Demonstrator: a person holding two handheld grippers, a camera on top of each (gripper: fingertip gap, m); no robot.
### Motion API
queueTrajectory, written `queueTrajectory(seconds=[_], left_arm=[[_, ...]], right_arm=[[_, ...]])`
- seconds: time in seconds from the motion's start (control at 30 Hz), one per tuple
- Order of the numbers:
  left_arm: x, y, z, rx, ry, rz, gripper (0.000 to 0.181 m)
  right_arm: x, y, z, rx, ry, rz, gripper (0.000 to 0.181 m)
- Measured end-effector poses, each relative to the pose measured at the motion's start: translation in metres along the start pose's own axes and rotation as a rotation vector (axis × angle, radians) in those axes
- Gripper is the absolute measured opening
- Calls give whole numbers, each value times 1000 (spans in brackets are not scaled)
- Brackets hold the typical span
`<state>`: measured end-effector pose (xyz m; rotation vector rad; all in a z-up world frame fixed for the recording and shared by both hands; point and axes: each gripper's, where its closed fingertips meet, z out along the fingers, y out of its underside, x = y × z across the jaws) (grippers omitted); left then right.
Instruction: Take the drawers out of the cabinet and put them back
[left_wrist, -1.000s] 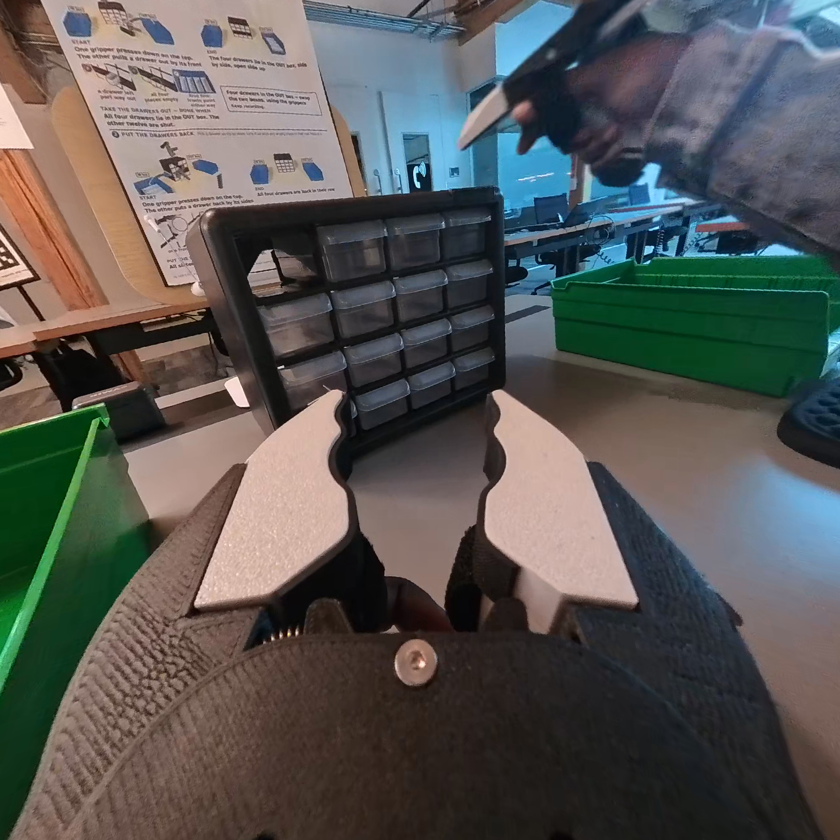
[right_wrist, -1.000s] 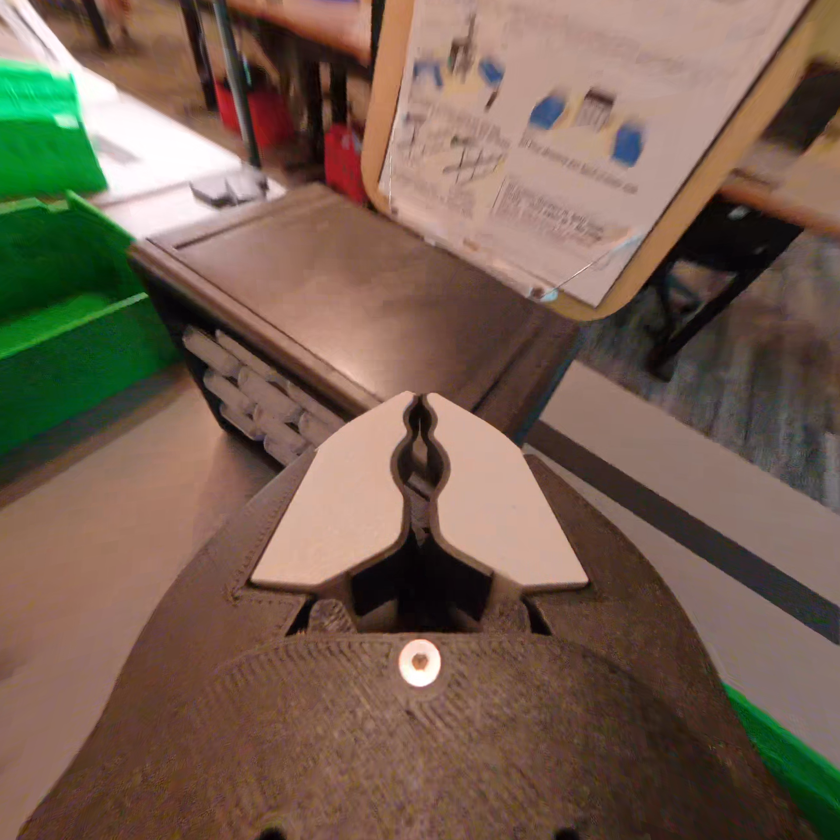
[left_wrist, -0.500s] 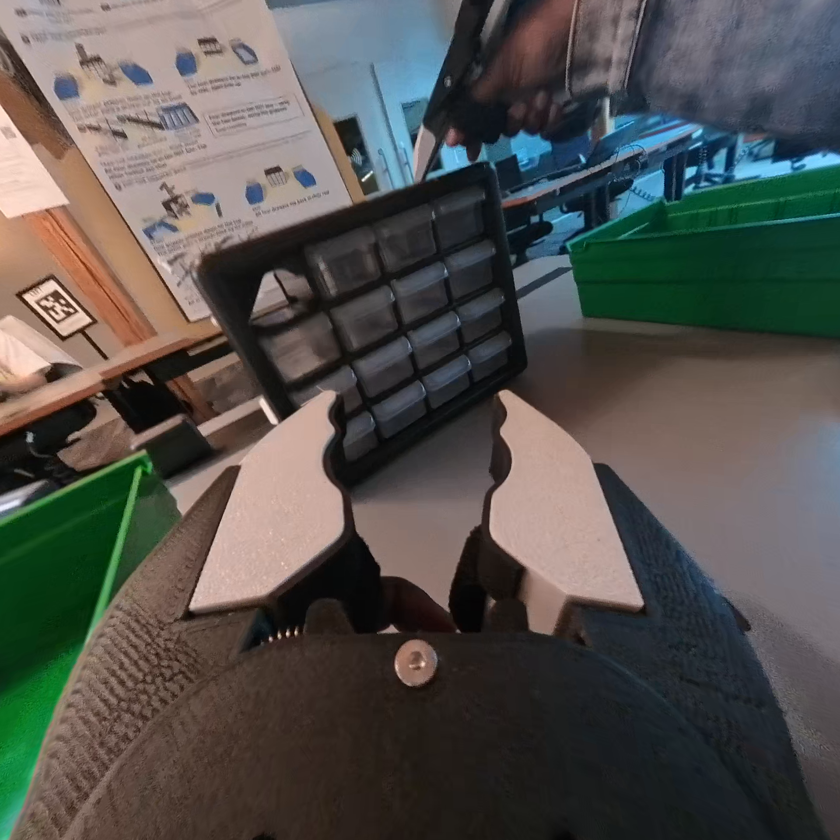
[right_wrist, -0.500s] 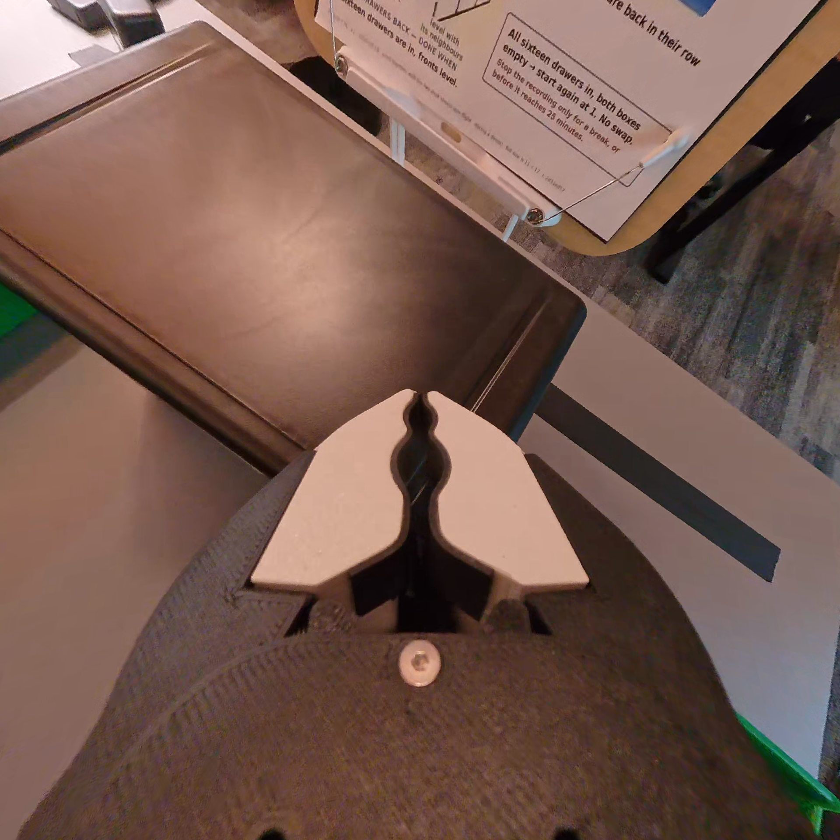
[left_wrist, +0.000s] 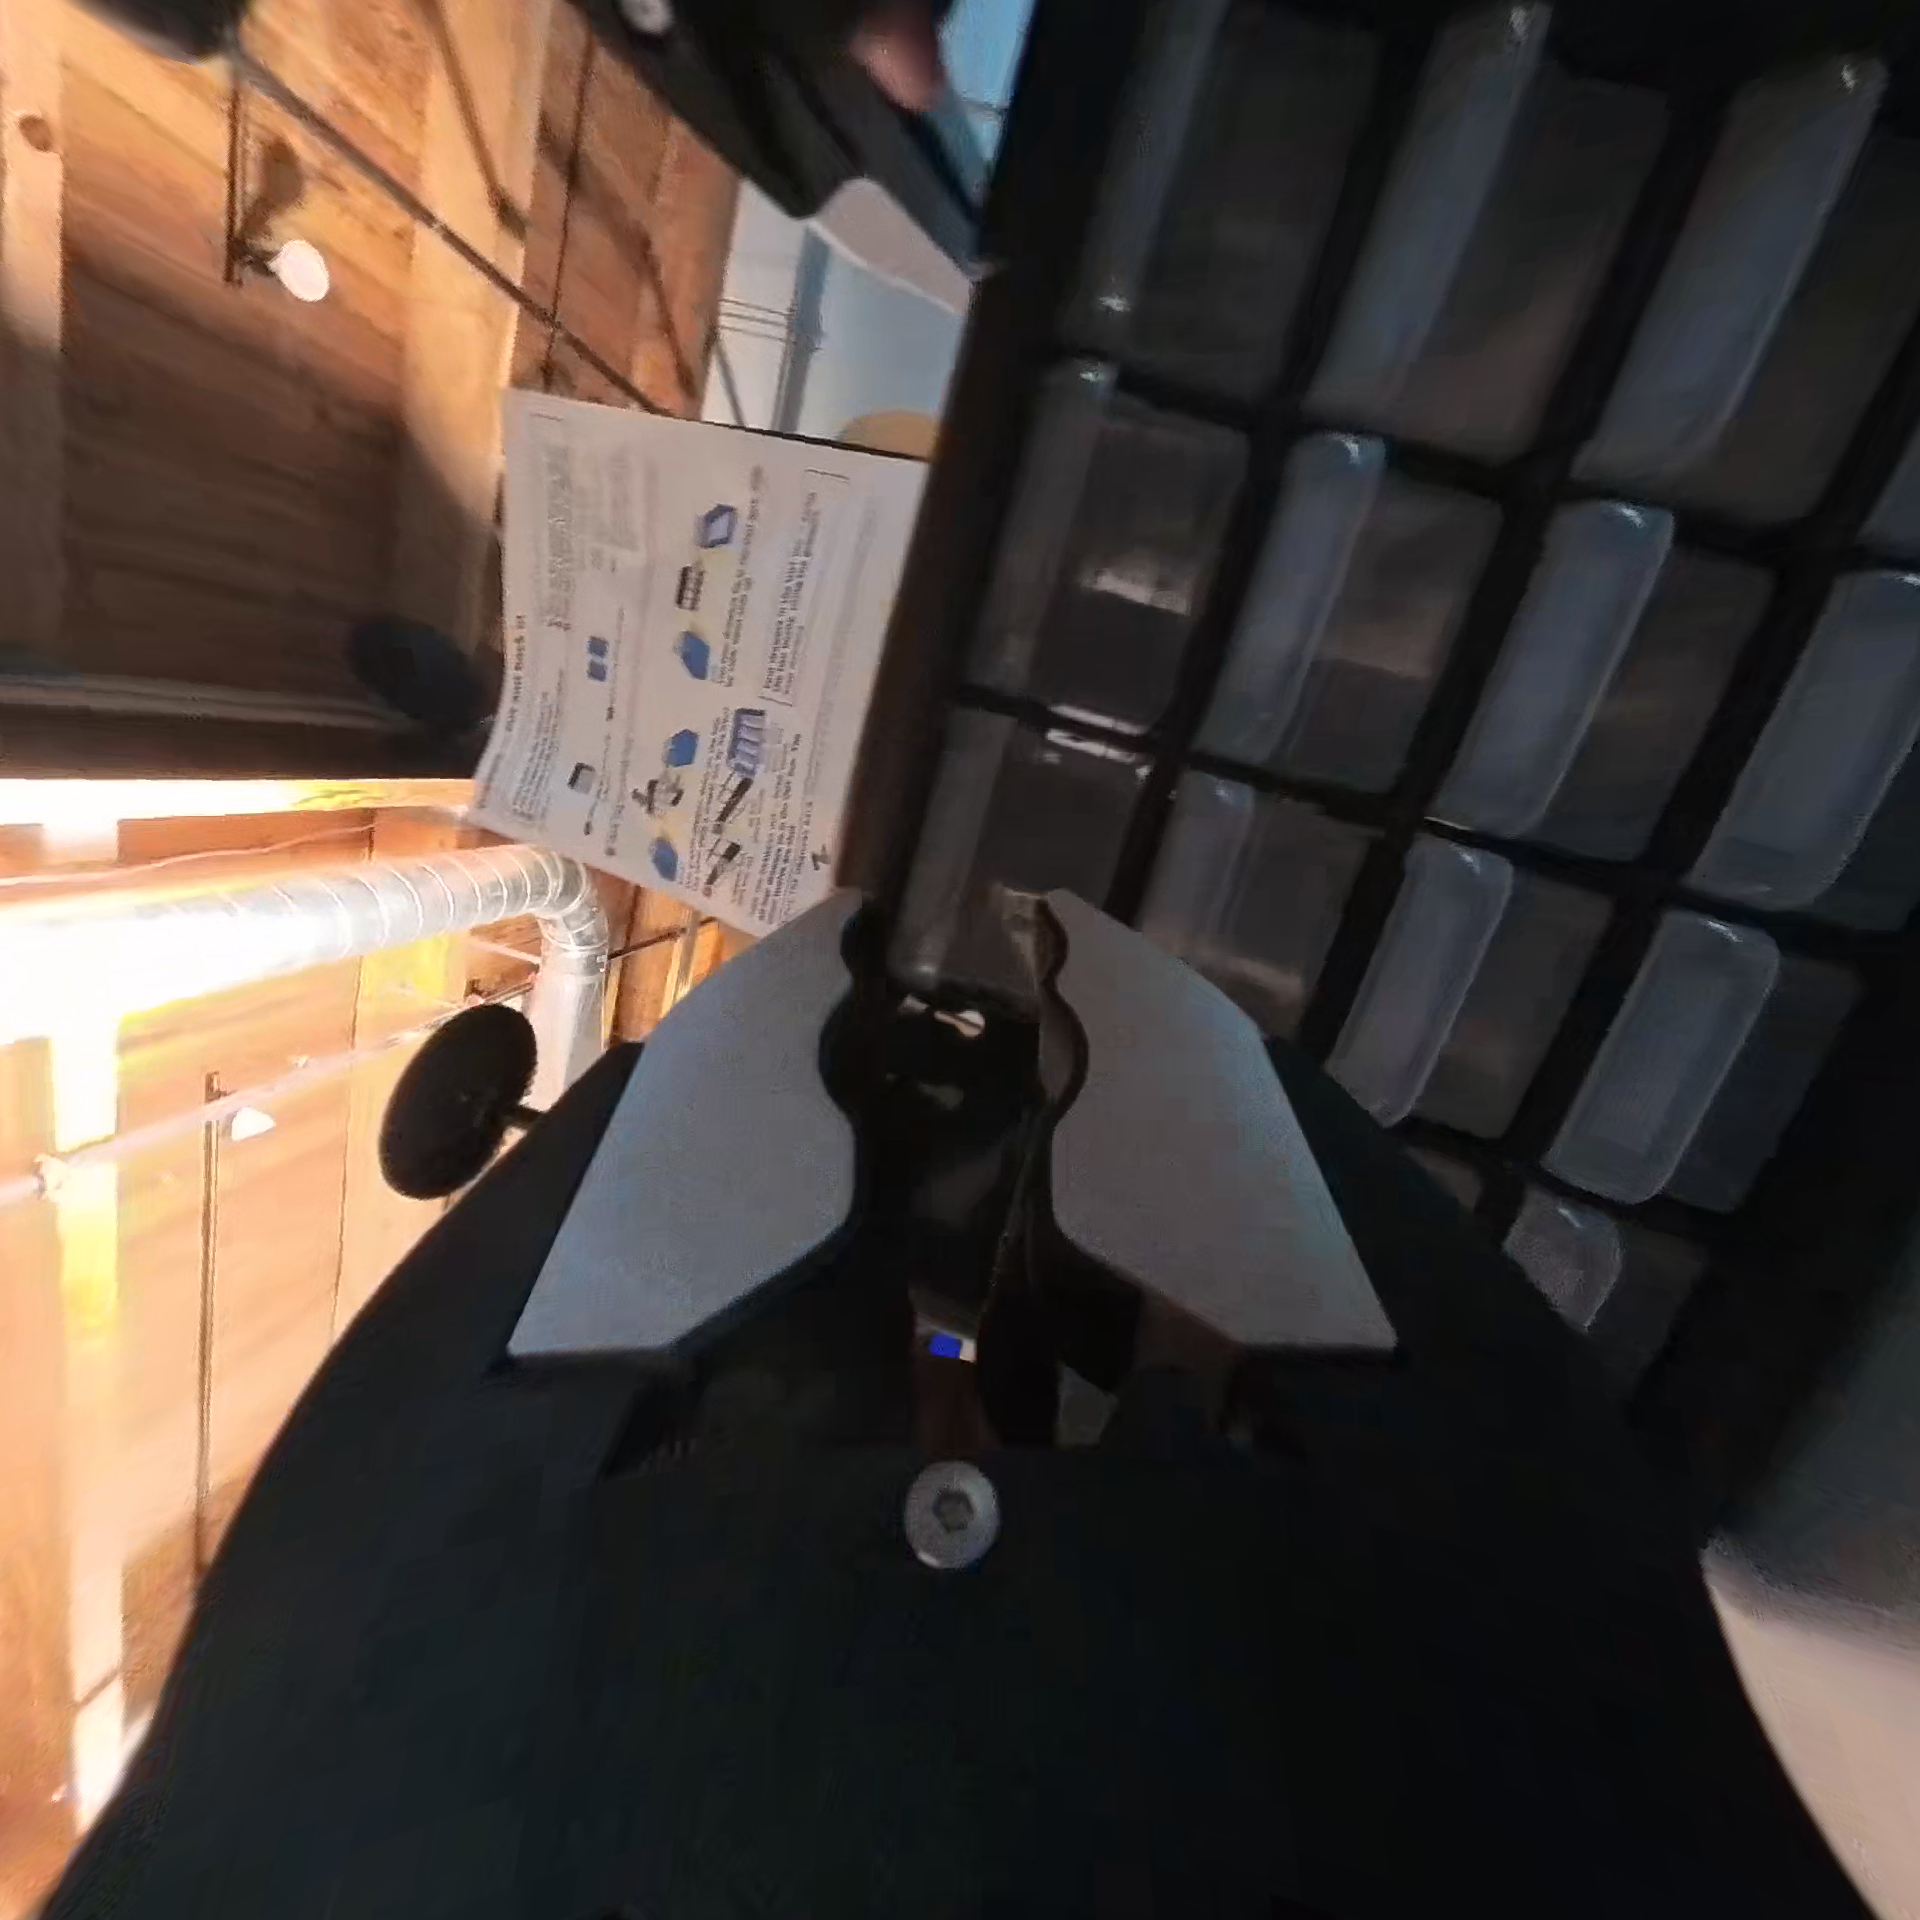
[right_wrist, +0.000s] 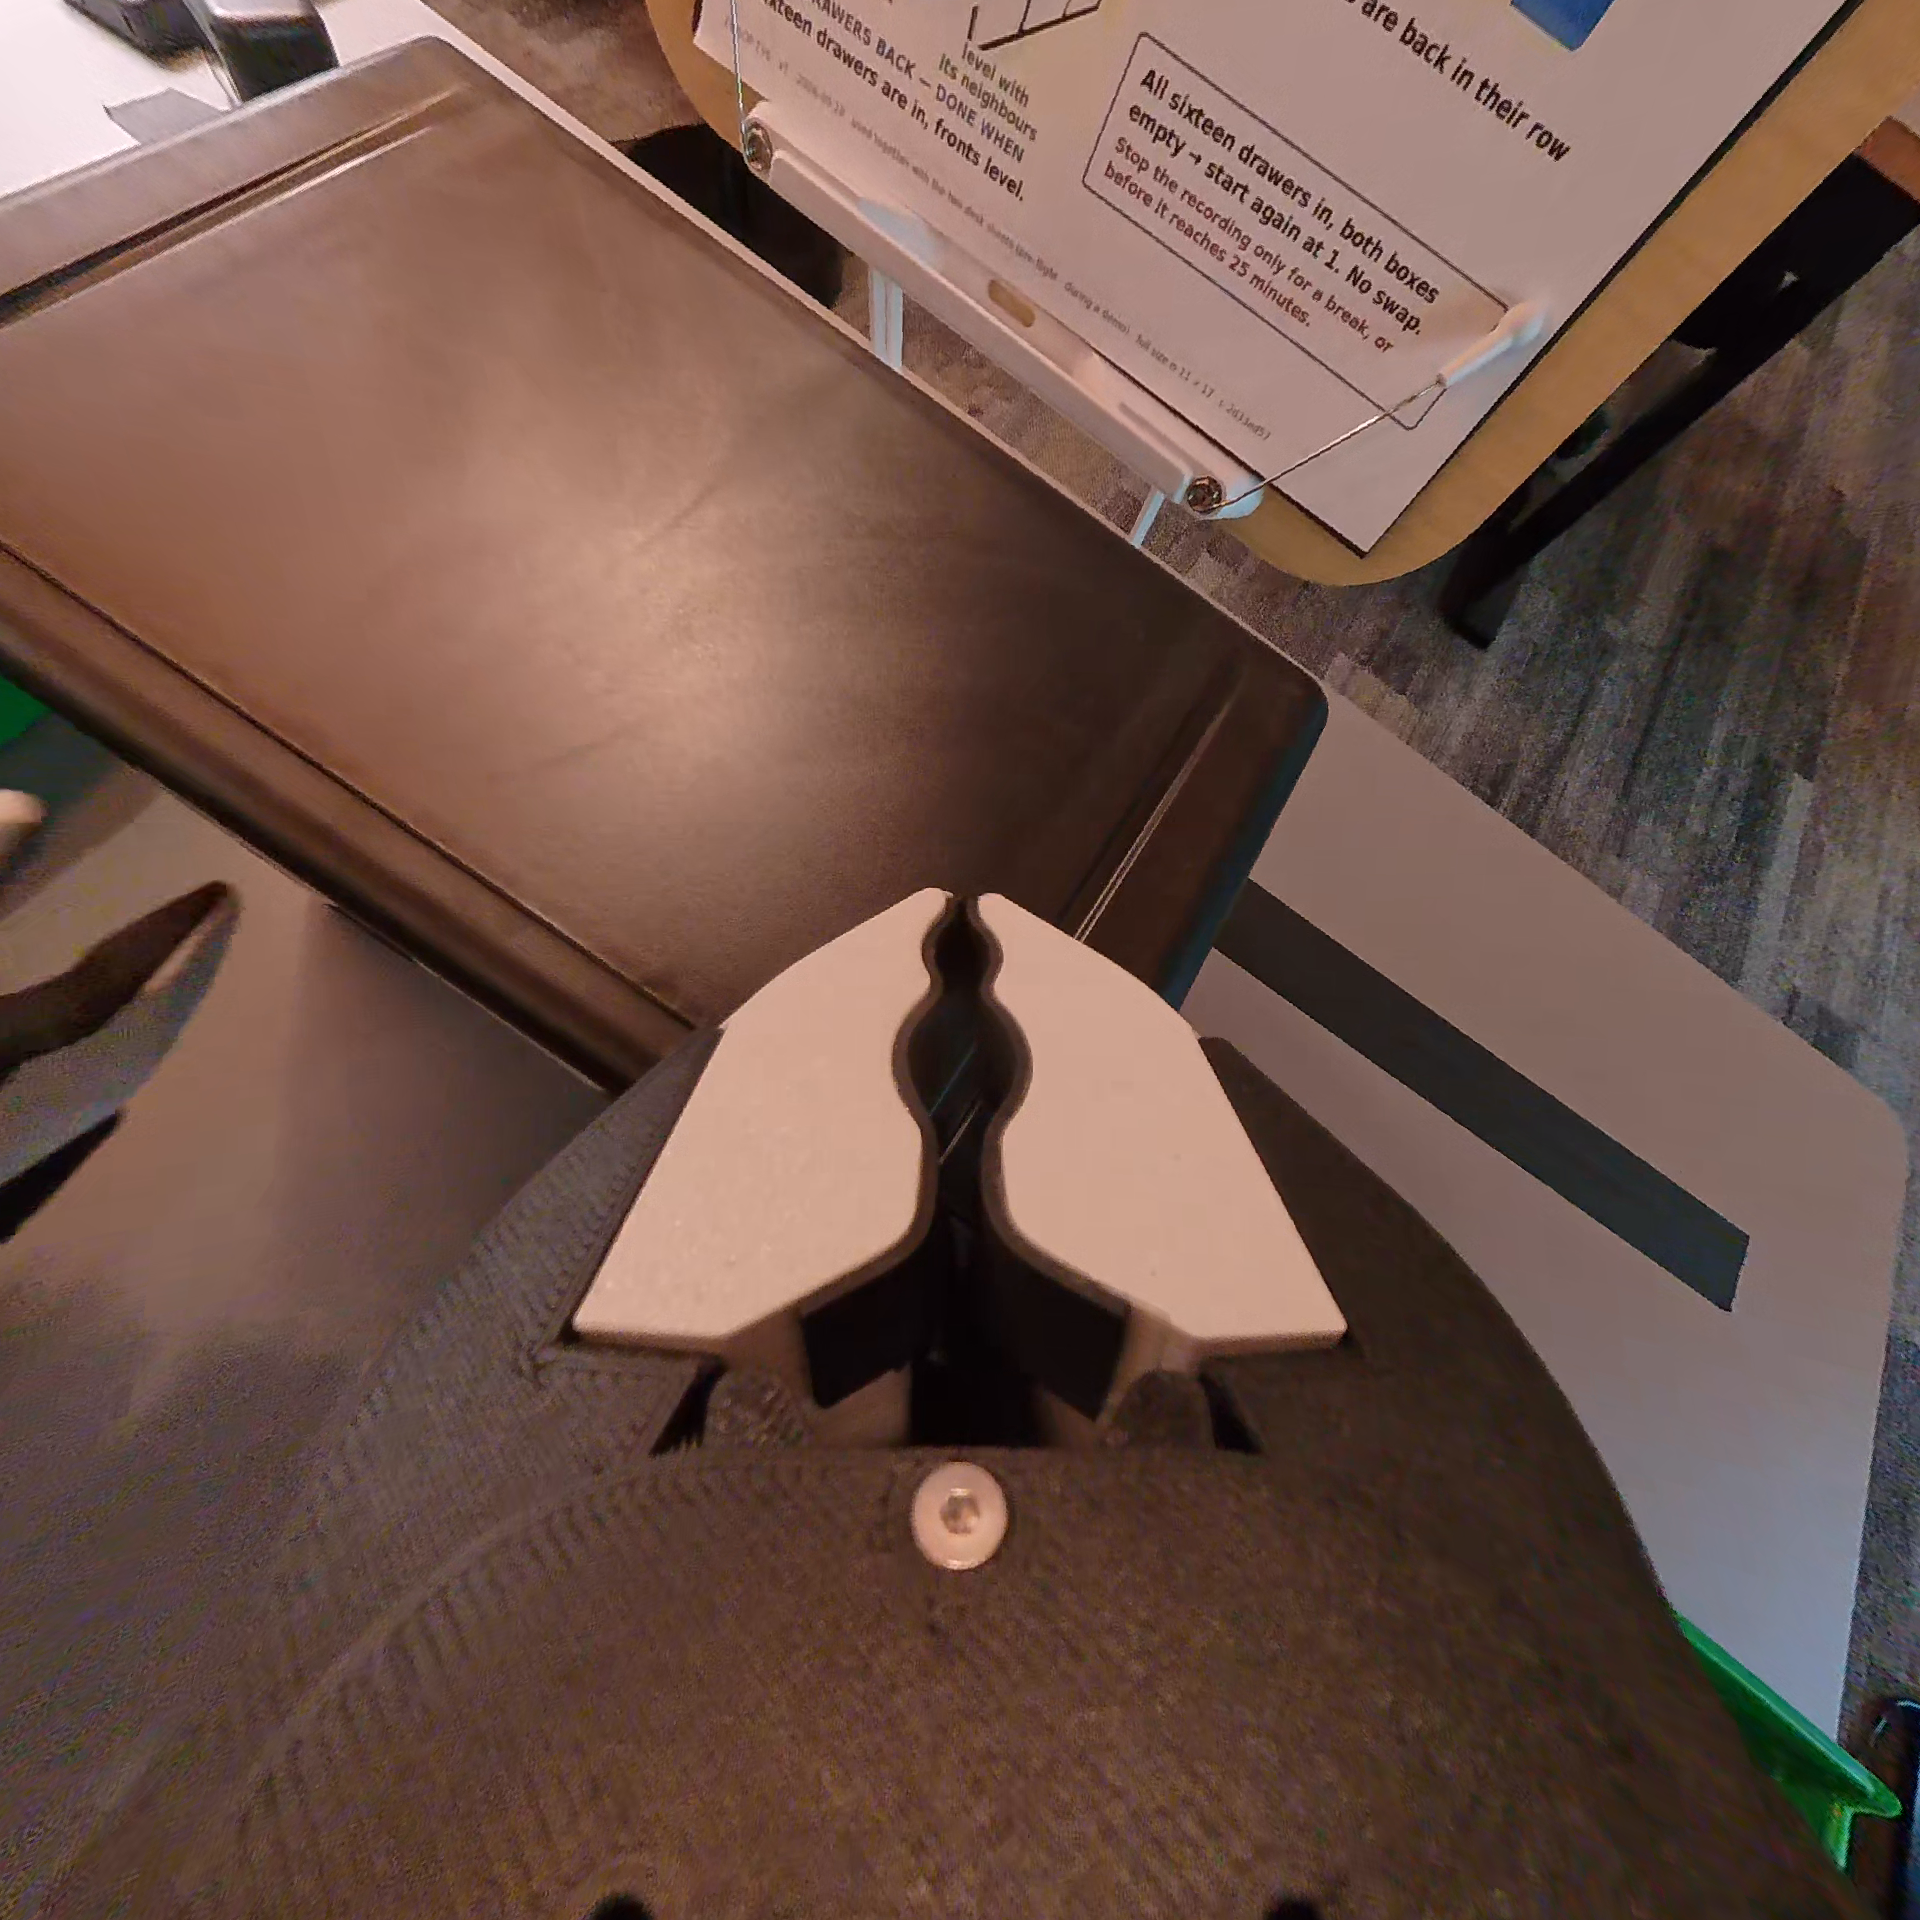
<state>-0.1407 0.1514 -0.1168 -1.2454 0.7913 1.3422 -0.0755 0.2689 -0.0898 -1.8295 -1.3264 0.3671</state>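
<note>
The black cabinet (left_wrist: 914, 582) with clear drawers (left_wrist: 1340, 613) fills the right of the left wrist view, which is rolled sideways. My left gripper (left_wrist: 948, 916) is right against the cabinet's top row. Its jaws have narrowed on the front of a clear drawer (left_wrist: 961, 940) beside the top frame edge. My right gripper (right_wrist: 962, 906) is shut and empty, with its tips down on the cabinet's flat top (right_wrist: 582, 499) near the front right corner. It also shows in the left wrist view (left_wrist: 821, 114), above the cabinet. The dark blurred shape at the left of the right wrist view (right_wrist: 99, 1008) looks like the left gripper.
An instruction poster on a wooden board (right_wrist: 1299, 156) stands behind the cabinet. The grey table (right_wrist: 1579, 1164) has a black tape stripe (right_wrist: 1486, 1091) and ends just right of the cabinet. A green bin's corner (right_wrist: 1787, 1756) sits at lower right.
My left gripper has rolled sideways, moved up close to the cabinet's top row and narrowed its jaws on a drawer front. My right gripper stays shut on the cabinet top.
</note>
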Motion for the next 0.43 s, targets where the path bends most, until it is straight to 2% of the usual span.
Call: queueTrajectory(seconds=[0.2, 0.27, 0.43], left_arm=[[-3, -5, 15, -4, -72, 169, 25], [-7, -8, 17, 1, -120, 225, 15], [-3, -3, 16, -25, -169, 332, 14]], right_arm=[[0, 0, 0, 2, 3, -4, 1], [0, 0, 1, 6, 5, -3, 1], [0, 0, 1, 4, 7, -7, 1]])
